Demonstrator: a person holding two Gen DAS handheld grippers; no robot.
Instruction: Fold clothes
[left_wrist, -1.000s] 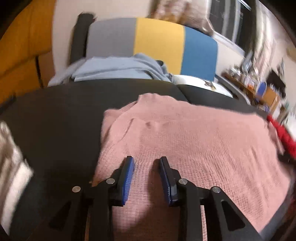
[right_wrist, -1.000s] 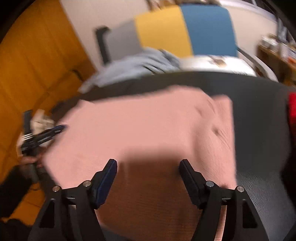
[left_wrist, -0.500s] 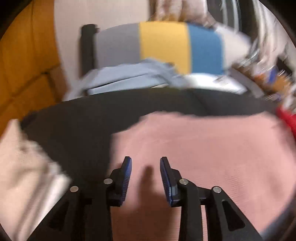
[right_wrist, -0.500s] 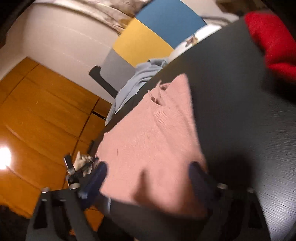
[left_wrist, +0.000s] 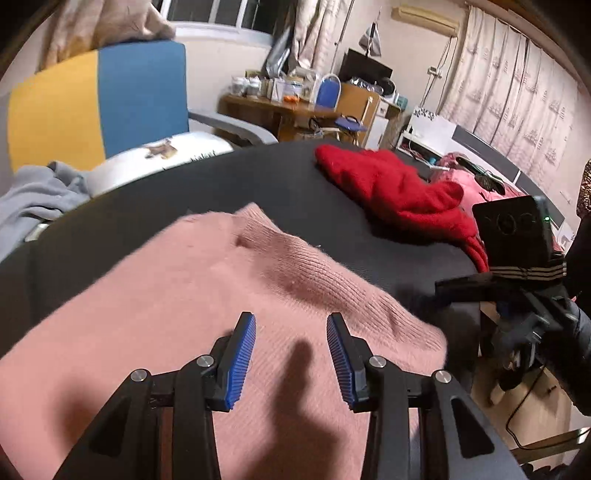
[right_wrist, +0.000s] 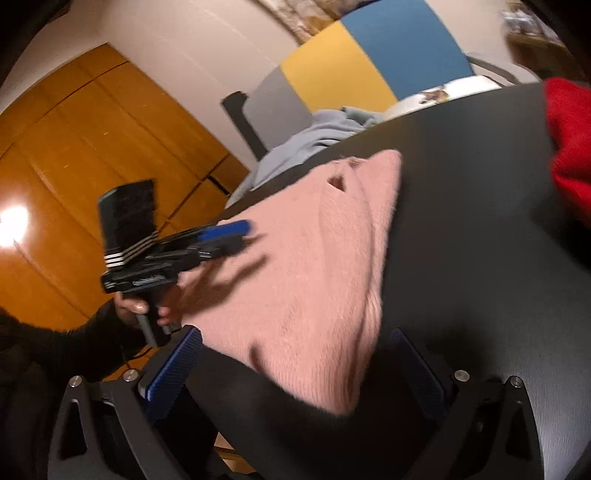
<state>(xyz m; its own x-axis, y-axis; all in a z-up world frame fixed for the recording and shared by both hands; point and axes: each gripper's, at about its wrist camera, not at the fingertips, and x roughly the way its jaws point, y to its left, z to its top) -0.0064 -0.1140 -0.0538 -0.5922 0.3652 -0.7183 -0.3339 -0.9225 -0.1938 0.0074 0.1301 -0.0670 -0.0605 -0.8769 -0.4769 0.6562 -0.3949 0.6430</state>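
Two grippers hover over the pink knit sweater (left_wrist: 207, 302), which lies folded on the black table (left_wrist: 295, 184). Left gripper (left_wrist: 291, 354) is opening with nothing between its jaws; right gripper (right_wrist: 295, 373) stands wide apart, empty. Risk: snagging a single layer would drag the fold open toward the red sweater (left_wrist: 391, 192).

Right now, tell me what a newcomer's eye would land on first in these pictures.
A pink knitted sweater lies spread over the near part of the black table, with the left hand-held gripper above it, its jaws opening and nothing between them. A bright red garment lies heaped at the table's far right. Behind the table stands a grey, yellow and blue chair.
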